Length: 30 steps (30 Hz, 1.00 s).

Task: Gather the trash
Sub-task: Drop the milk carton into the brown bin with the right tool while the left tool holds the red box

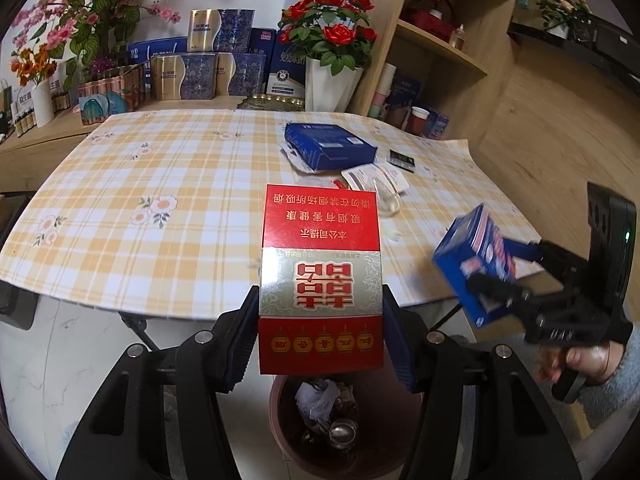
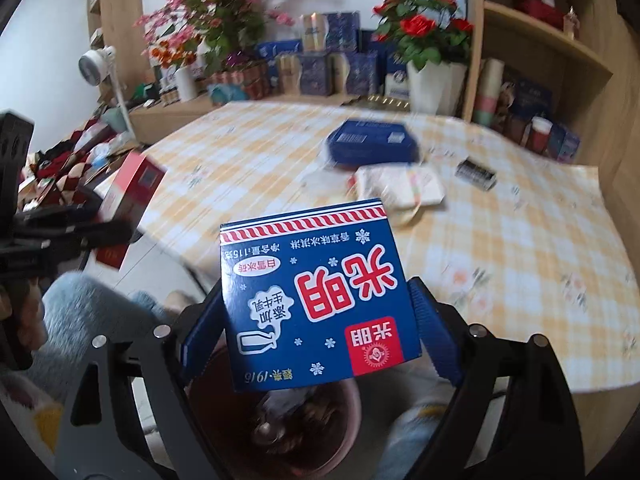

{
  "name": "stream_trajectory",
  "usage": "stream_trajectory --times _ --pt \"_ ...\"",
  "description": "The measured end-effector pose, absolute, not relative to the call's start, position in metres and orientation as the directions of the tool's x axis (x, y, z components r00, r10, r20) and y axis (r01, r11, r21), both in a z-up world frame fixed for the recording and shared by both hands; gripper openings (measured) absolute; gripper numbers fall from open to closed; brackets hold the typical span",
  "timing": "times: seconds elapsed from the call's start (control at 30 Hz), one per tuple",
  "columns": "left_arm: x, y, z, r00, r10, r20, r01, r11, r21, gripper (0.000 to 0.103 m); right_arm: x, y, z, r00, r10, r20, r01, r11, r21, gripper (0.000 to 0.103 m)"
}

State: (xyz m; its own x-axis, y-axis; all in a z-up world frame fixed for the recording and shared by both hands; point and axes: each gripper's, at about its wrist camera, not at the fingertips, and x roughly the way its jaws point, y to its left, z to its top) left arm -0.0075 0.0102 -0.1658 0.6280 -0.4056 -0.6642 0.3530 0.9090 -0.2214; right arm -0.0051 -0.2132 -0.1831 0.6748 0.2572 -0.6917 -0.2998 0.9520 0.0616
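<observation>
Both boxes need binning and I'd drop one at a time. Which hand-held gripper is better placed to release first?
Left, probably. The left hand-held gripper holds the red box directly over the bin; the right hand-held gripper with its blue box looks off to one side.

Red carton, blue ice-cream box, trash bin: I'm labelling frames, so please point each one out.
red carton [image 1: 320, 280], left wrist view, on its silver middle band.
blue ice-cream box [image 2: 320, 296], right wrist view, on its printed face.
trash bin [image 1: 280, 420], left wrist view, on its left rim.
</observation>
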Motion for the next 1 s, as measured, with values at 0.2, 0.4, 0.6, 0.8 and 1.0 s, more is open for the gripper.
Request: stream_trajectory --times 0.2,0.4,0.6,0.8,1.0 --pt "-0.024 0.016 -0.180 0.621 -0.403 -0.672 0.349 0.910 -0.224 0.056 -0.030 -0.193 -0.227 0.584 0.291 -0.758 -0.314 0.942 0.120 0.086" --pt "-0.030 0.019 -0.184 0.623 -0.406 -0.668 0.341 0.910 -0.235 0.056 -0.033 -0.169 -0.266 0.458 0.287 -0.841 -0.356 0.927 0.122 0.086" --pt "-0.029 0.019 -0.184 0.621 -0.409 -0.668 0.340 0.909 -0.240 0.056 -0.026 -0.162 -0.288 0.361 0.281 -0.889 -0.357 0.922 0.147 0.086" --pt "-0.027 0.021 -0.189 0.616 -0.412 -0.671 0.332 0.909 -0.253 0.056 -0.021 -0.157 -0.305 0.299 0.239 -0.924 -0.351 0.928 0.126 0.086" --pt "-0.024 0.022 -0.195 0.596 -0.413 -0.689 0.324 0.908 -0.264 0.056 -0.020 -0.156 -0.310 0.277 0.211 -0.938 -0.350 0.931 0.106 0.088"
